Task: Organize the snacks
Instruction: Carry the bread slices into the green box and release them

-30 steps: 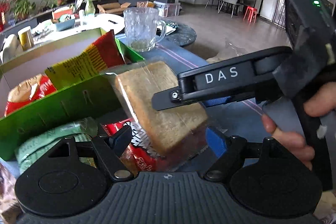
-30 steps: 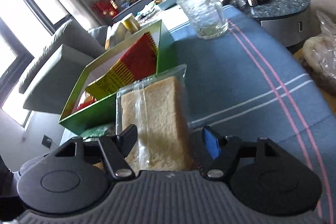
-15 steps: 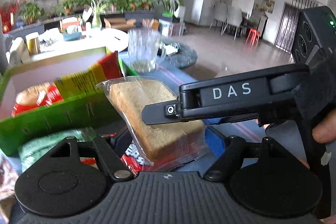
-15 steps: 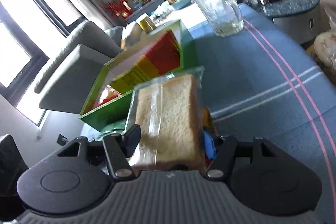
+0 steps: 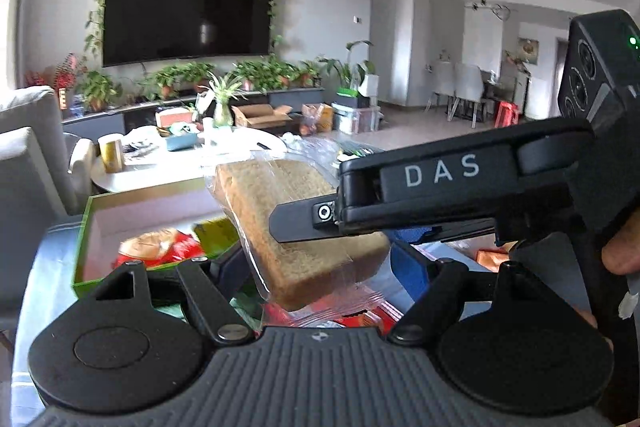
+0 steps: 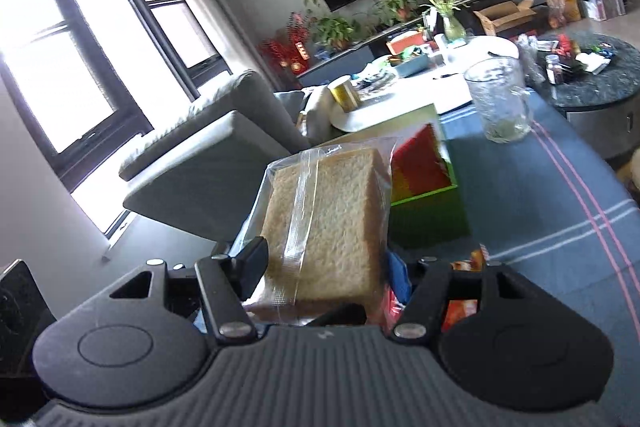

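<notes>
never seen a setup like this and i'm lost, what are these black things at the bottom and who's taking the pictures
There is no robot here. A person holds a hand-held gripper in each hand, and each one carries a wide-angle camera that looks along its two fingers. The black shapes at the bottom of each picture are that gripper's own body.

One picture comes from the left gripper, the other from the right gripper. In the left view, the black bar marked DAS is the right gripper seen from the side, with the person's hand behind it.

The right gripper is clamped on a bagged slice of bread. The bread also sits between the left fingers, but I cannot tell if they press on it.

Below lie a blue striped cloth, a green box with red snack packs, and a glass mug.
</notes>
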`<state>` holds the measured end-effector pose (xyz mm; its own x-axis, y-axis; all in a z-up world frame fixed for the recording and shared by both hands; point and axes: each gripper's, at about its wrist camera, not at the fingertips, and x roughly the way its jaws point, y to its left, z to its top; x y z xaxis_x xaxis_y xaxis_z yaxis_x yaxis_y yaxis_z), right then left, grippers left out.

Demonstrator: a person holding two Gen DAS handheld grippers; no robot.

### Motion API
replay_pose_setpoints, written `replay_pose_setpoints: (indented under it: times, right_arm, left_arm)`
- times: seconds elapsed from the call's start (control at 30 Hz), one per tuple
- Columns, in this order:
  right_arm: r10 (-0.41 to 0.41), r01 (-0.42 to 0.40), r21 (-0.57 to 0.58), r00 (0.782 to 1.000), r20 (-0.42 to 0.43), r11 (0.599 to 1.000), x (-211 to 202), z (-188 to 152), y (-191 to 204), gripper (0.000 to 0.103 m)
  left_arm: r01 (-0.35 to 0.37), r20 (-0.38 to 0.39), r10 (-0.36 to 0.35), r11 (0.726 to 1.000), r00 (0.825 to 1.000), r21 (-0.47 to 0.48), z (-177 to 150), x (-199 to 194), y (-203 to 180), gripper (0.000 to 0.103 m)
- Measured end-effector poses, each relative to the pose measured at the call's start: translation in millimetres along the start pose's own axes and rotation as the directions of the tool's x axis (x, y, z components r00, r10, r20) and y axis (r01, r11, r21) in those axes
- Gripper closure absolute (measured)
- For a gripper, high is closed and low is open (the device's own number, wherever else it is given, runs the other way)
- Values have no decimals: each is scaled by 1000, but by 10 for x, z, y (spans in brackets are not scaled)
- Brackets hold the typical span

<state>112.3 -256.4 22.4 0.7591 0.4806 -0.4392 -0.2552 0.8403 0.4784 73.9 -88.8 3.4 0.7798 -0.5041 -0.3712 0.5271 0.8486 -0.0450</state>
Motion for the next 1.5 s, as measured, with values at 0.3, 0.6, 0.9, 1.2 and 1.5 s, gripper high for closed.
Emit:
replay_pose_setpoints:
  times: [0.3,0.6,0.9,1.2,1.5]
  right_arm:
    - [62,-63,-43,998,-19,997,334,242,267,41]
    - [91,-93,-55,995,-39,994,638,458,368,41]
    - [111,-113,-15,991,-73,994,1053,726,397,41]
    - [117,-113,39,984,-133,993,1468,689,260,41]
    - [89,-74,81,977,-194,994,1796,654,143,41]
  left_arm:
    - [-63,35,65,997,997,-44,181,-31,380,29]
    - [-94,5,94,992,996,-79,456,156,728,29]
    - [-112,-19,111,985,994,-134,647,477,1160,29]
    - [-128,-84,115,977,990,-168,520,816,1524,29]
    - [-129,-125,104,969,987,-209,342,1114,1749,29]
